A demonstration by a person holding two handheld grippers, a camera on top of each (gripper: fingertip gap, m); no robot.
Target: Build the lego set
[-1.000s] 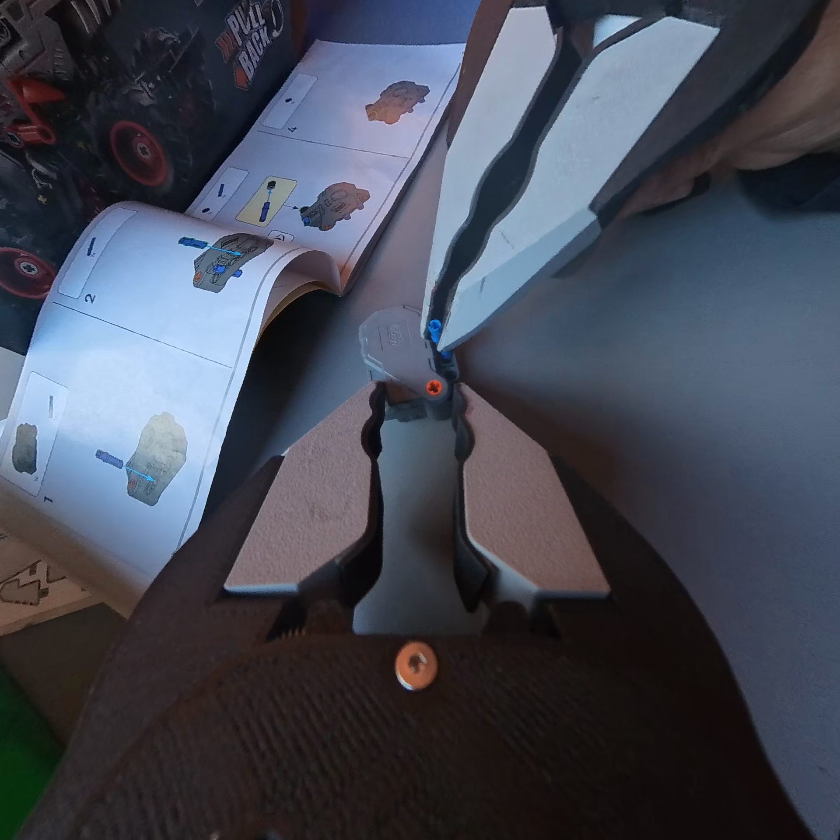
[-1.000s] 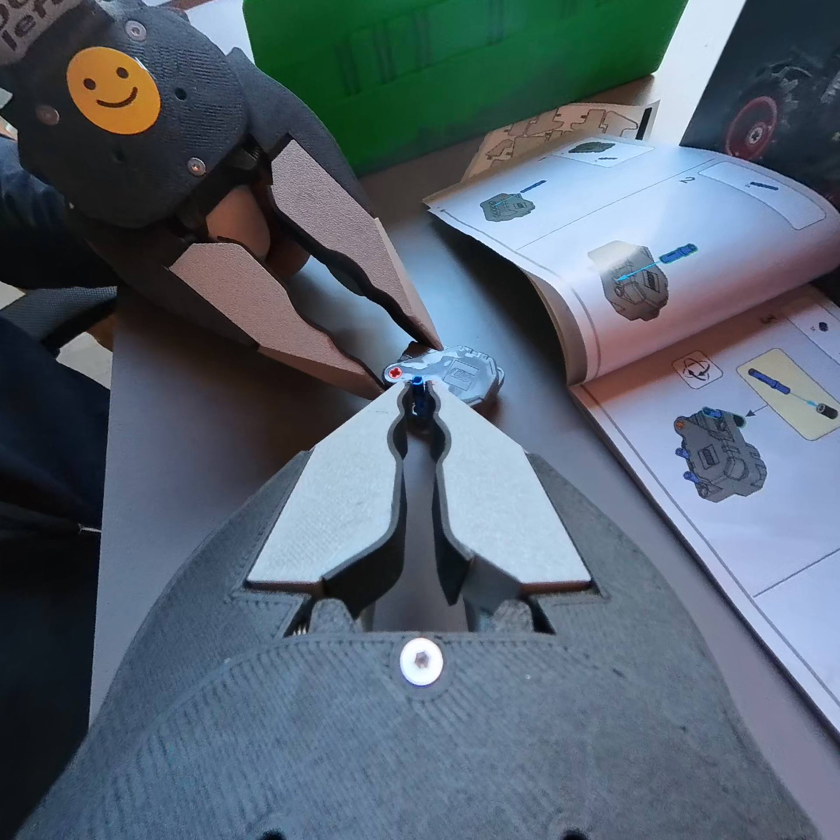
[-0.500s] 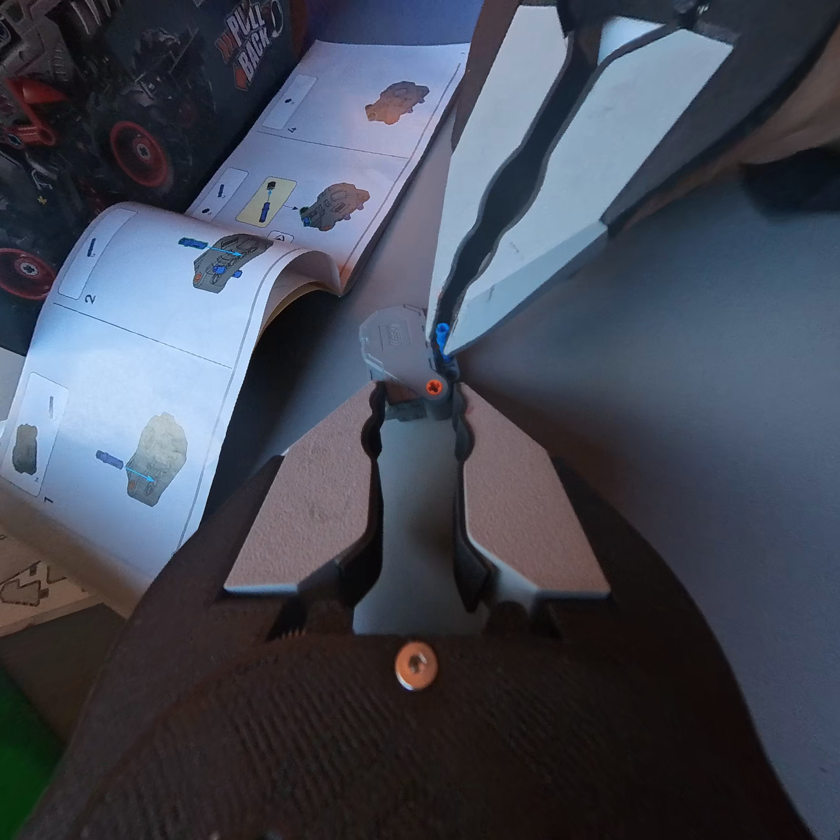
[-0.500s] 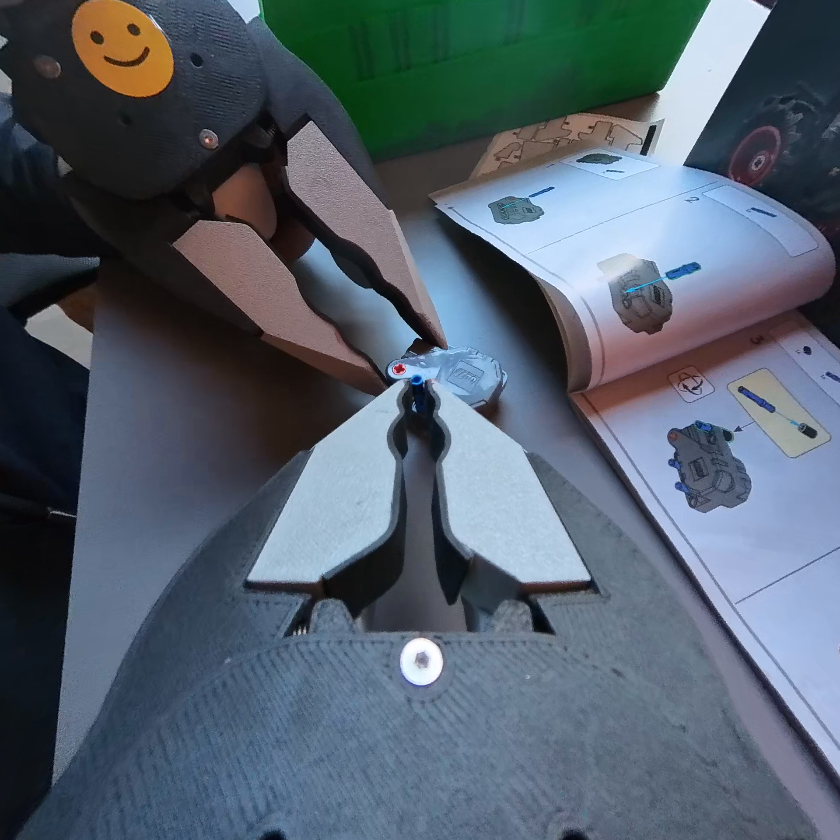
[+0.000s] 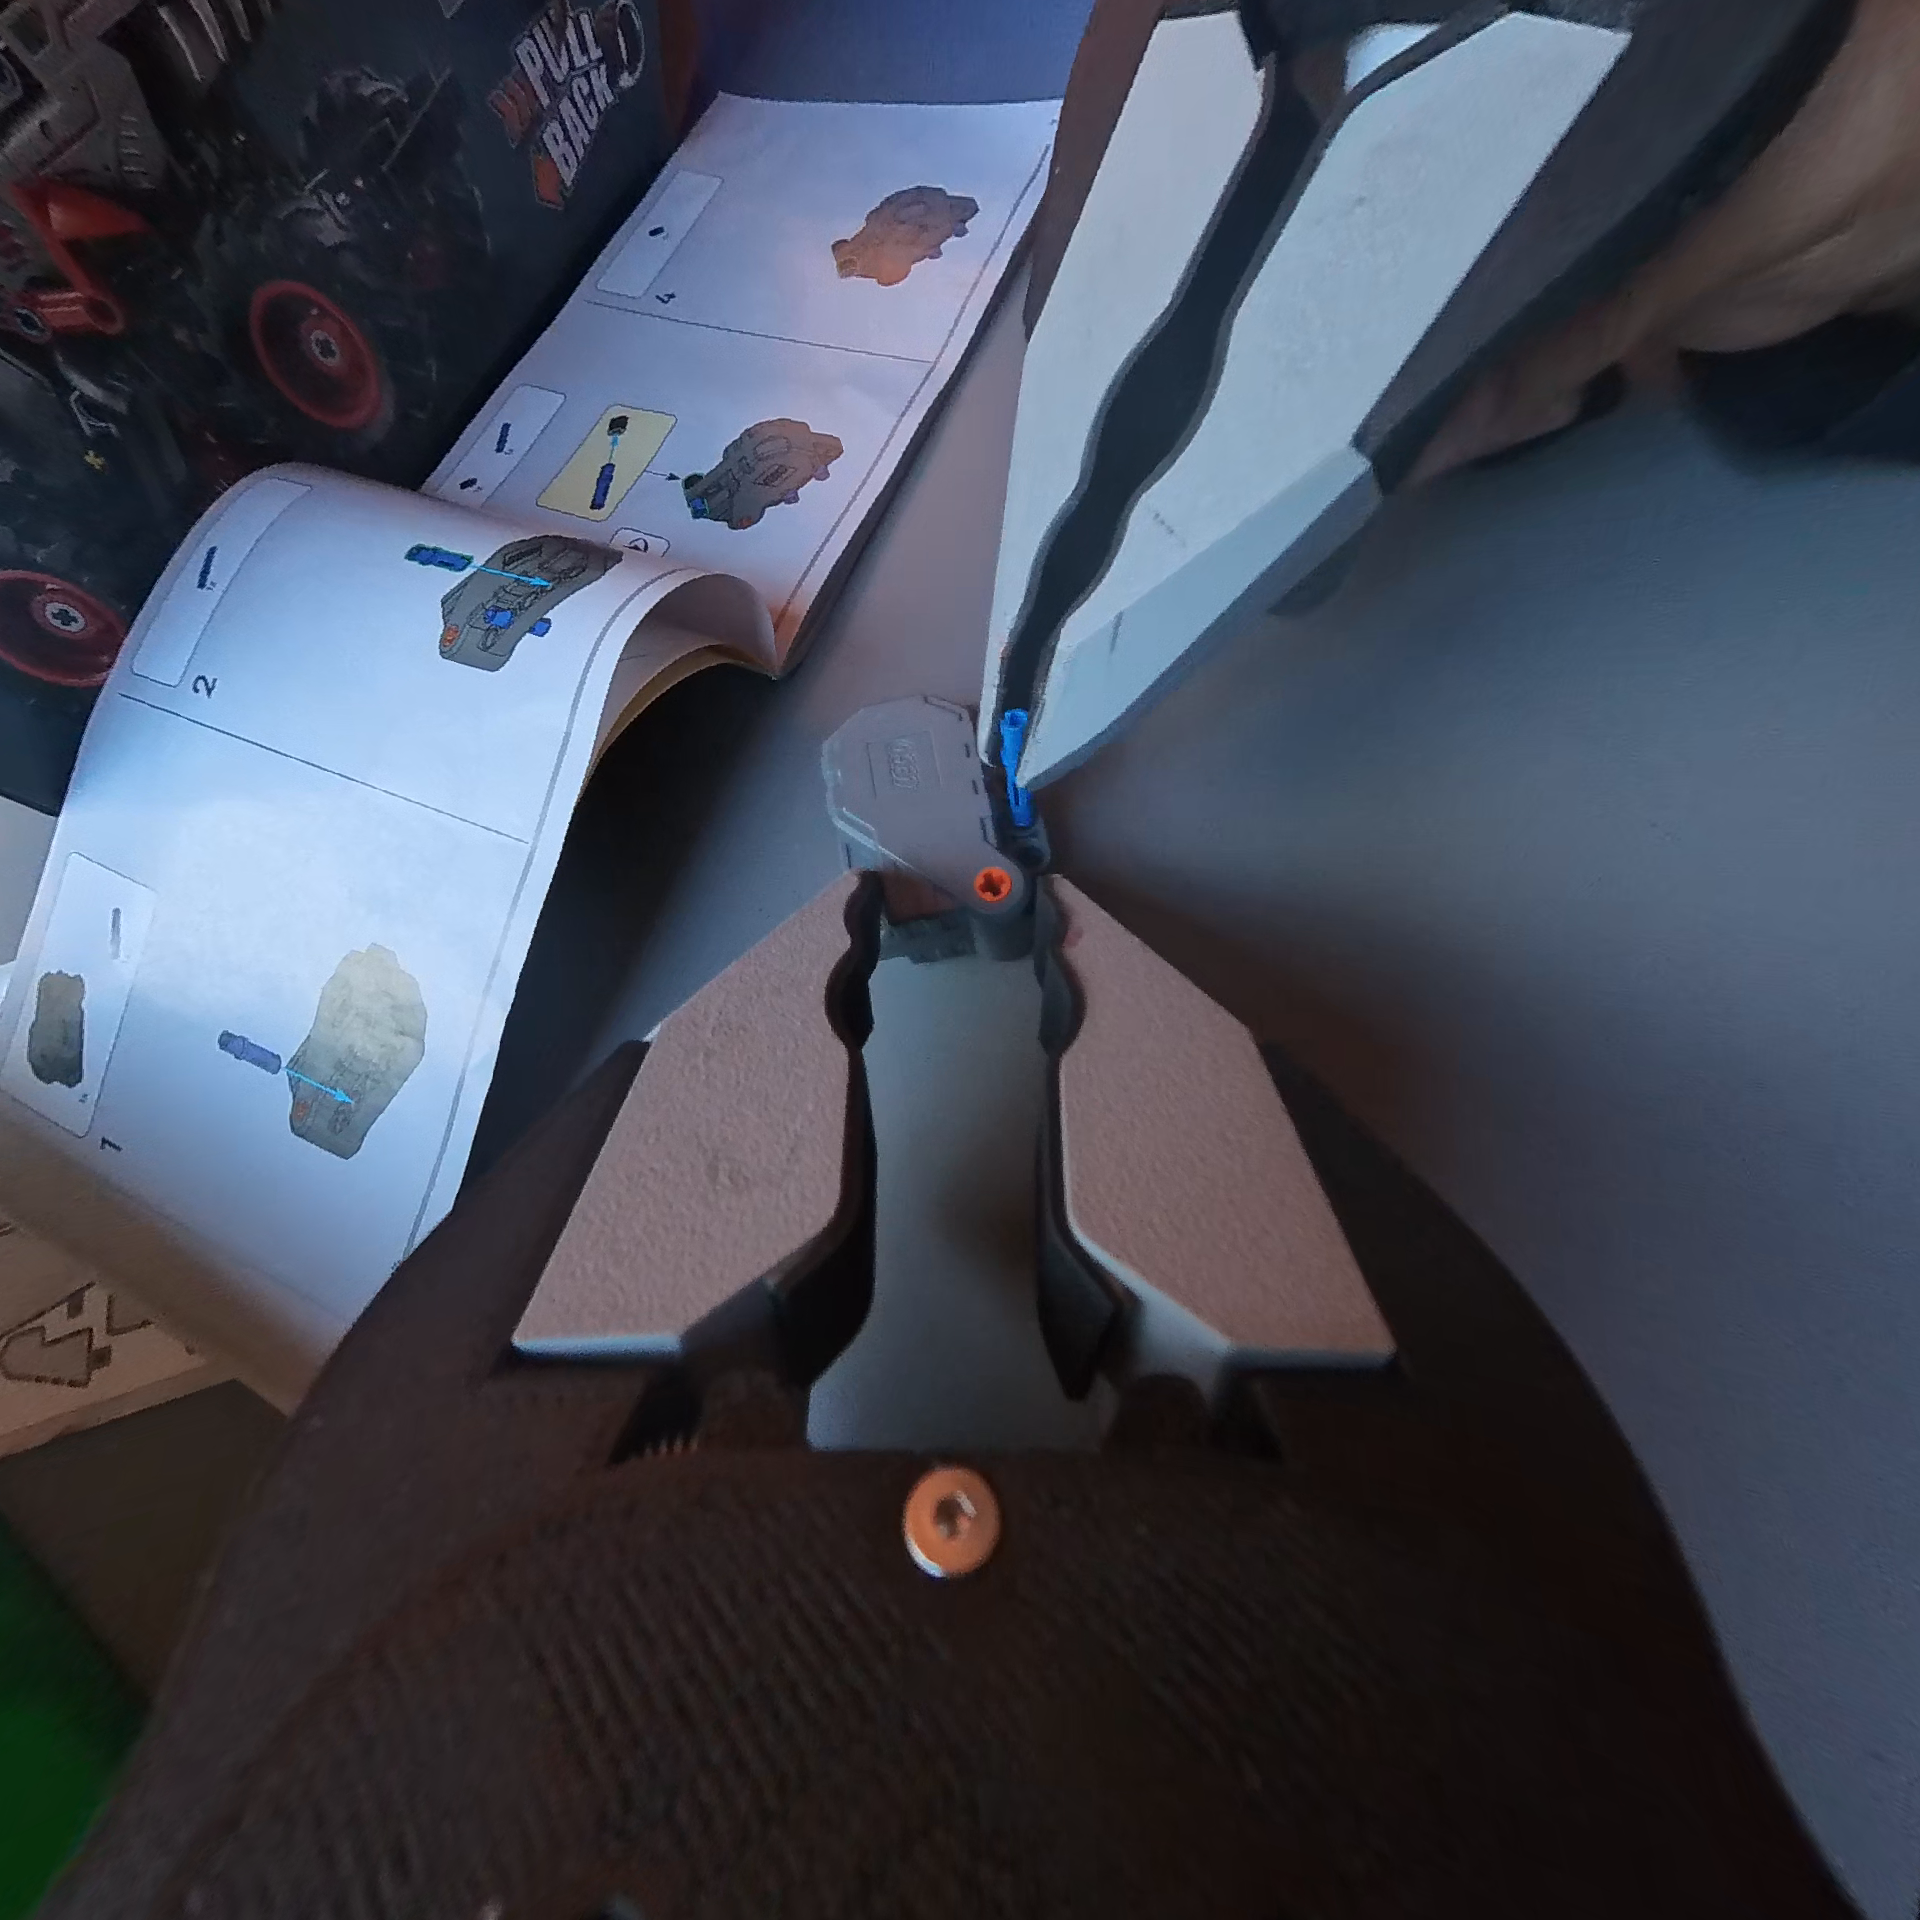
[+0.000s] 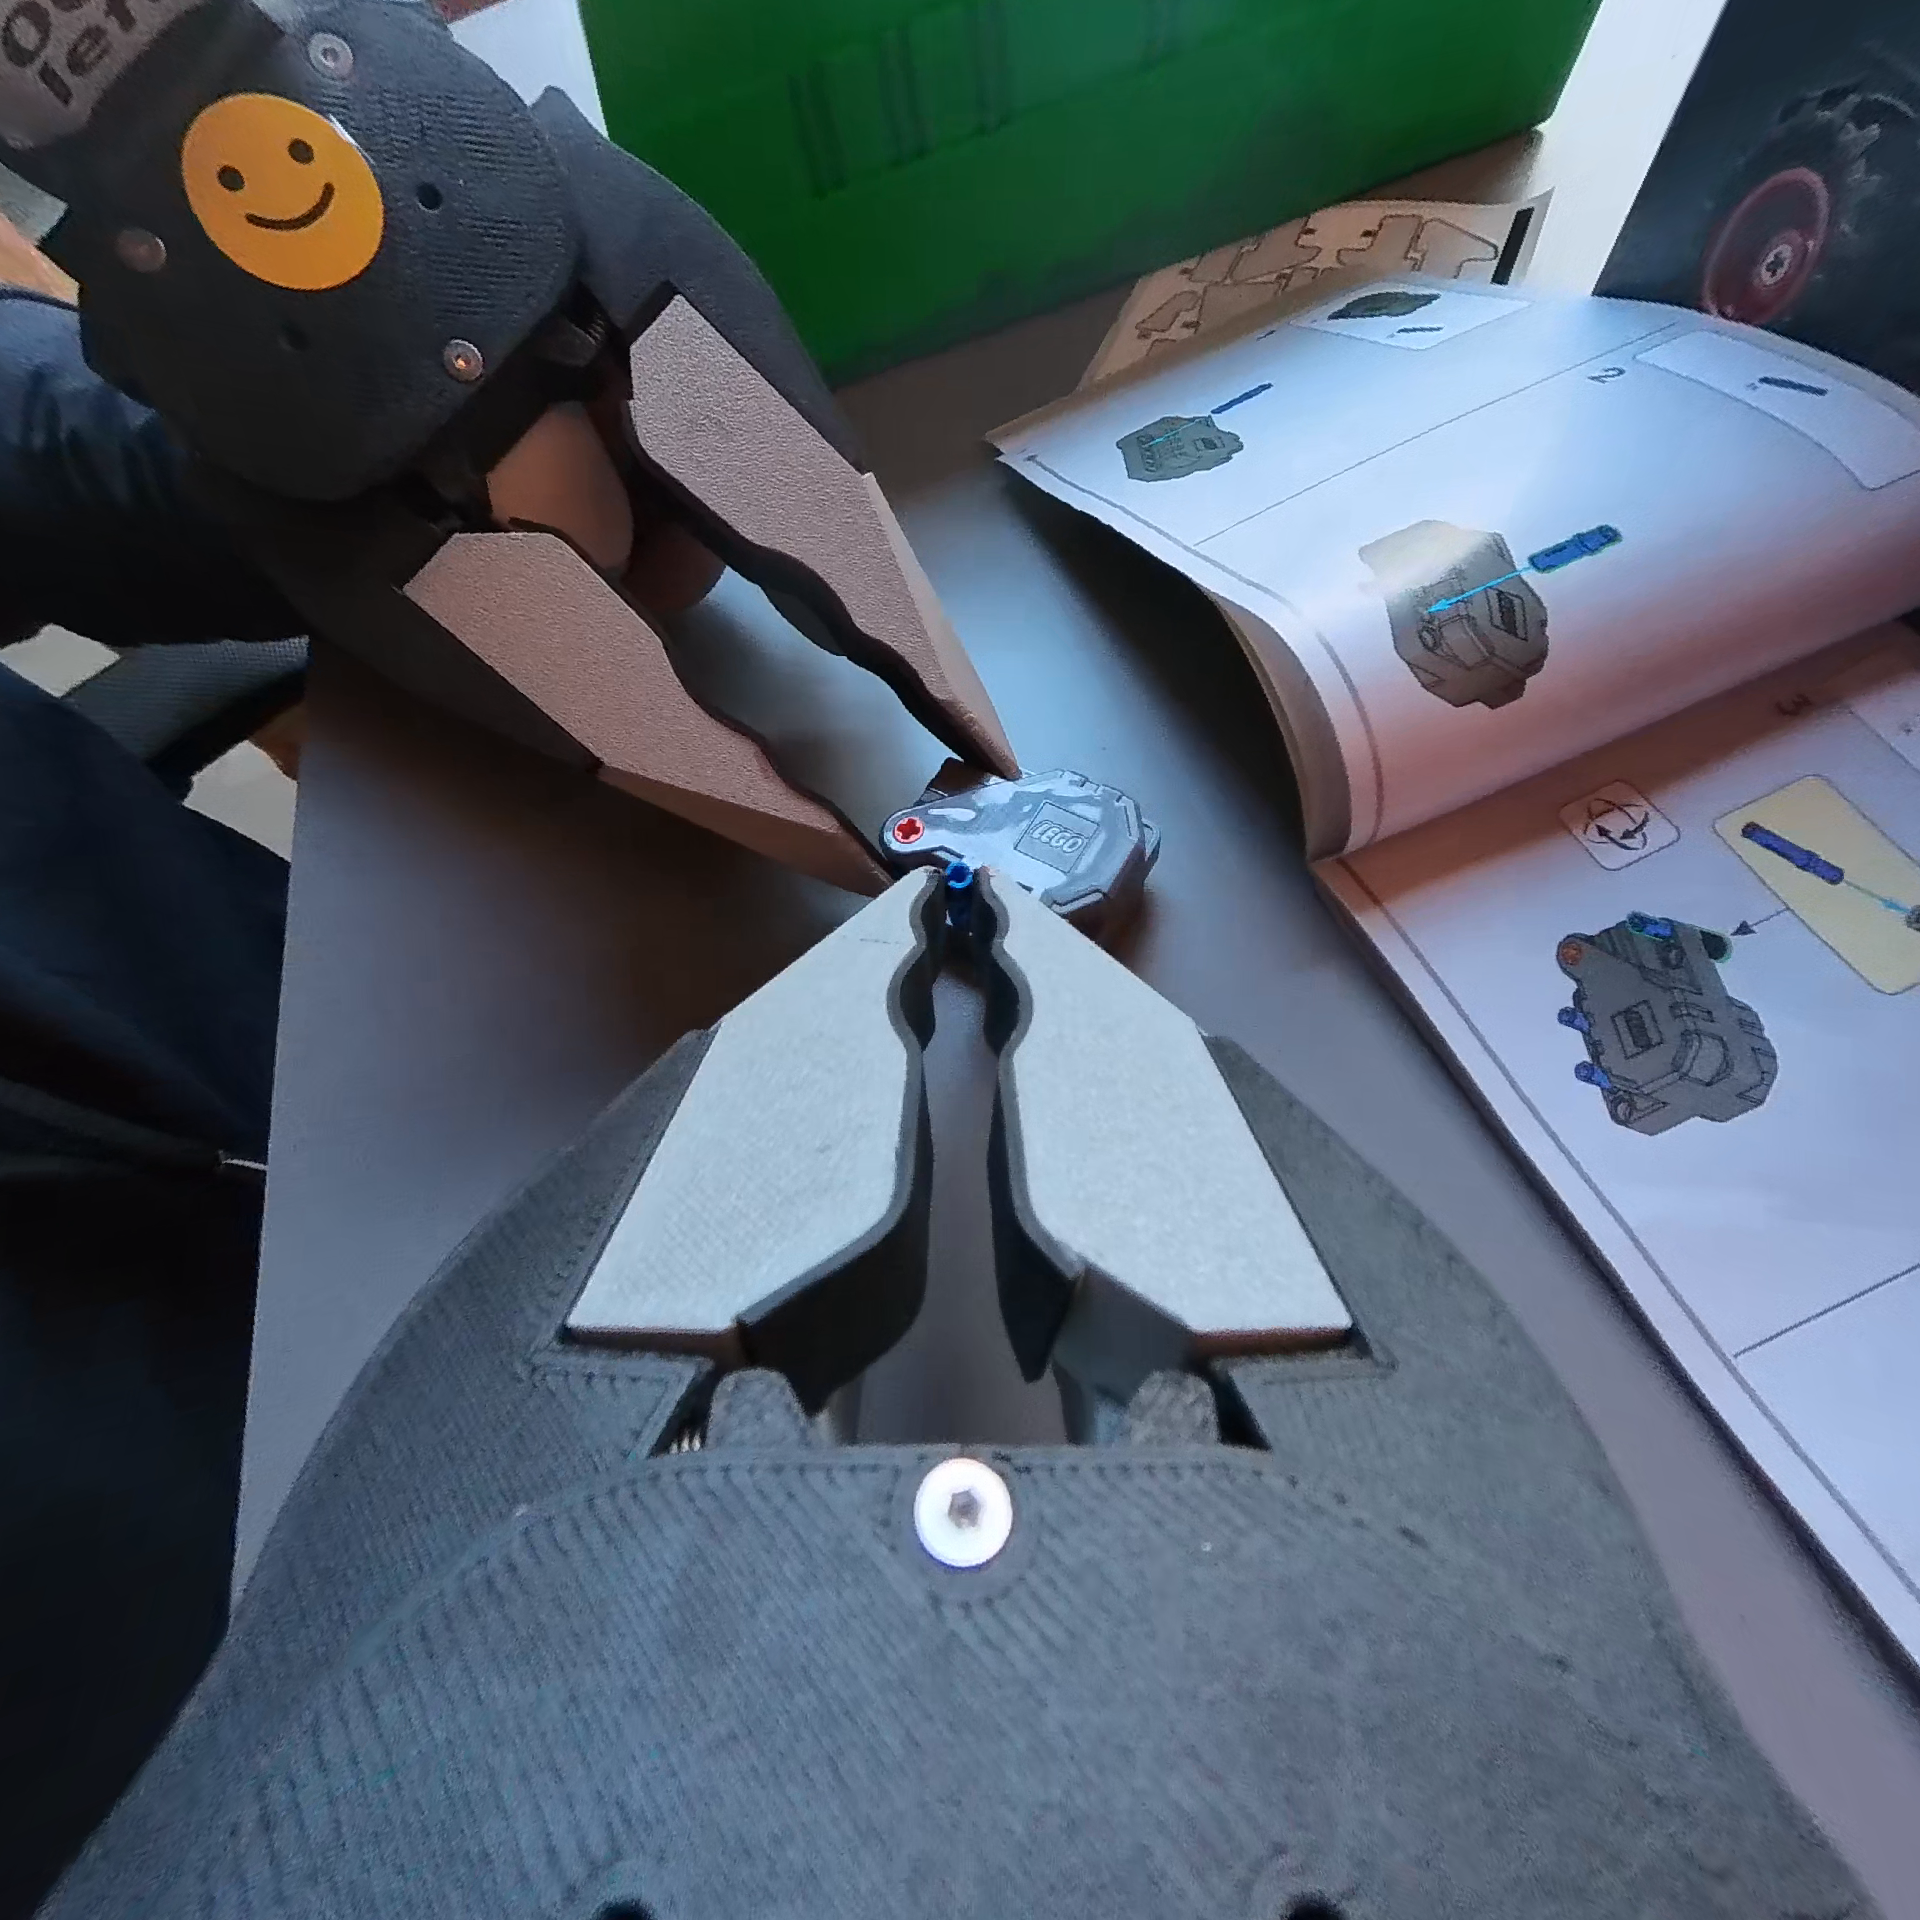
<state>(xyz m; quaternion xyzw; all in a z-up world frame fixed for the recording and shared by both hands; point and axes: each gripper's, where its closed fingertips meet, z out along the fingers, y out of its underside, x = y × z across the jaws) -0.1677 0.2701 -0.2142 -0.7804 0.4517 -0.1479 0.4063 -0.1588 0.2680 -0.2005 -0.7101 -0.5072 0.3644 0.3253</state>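
Blue pin (image 5: 1013,764) unchanged (right gripper (image 6: 958,883) clamped).

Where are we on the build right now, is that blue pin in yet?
Done: the left gripper is clamped on the grey motor block, bracing it on the table. In hand: the right gripper pinches the blue pin at the block's side; most of it shows outside, so it isn't seated. Left: pushing it home, plus everything further in the open instruction booklet.
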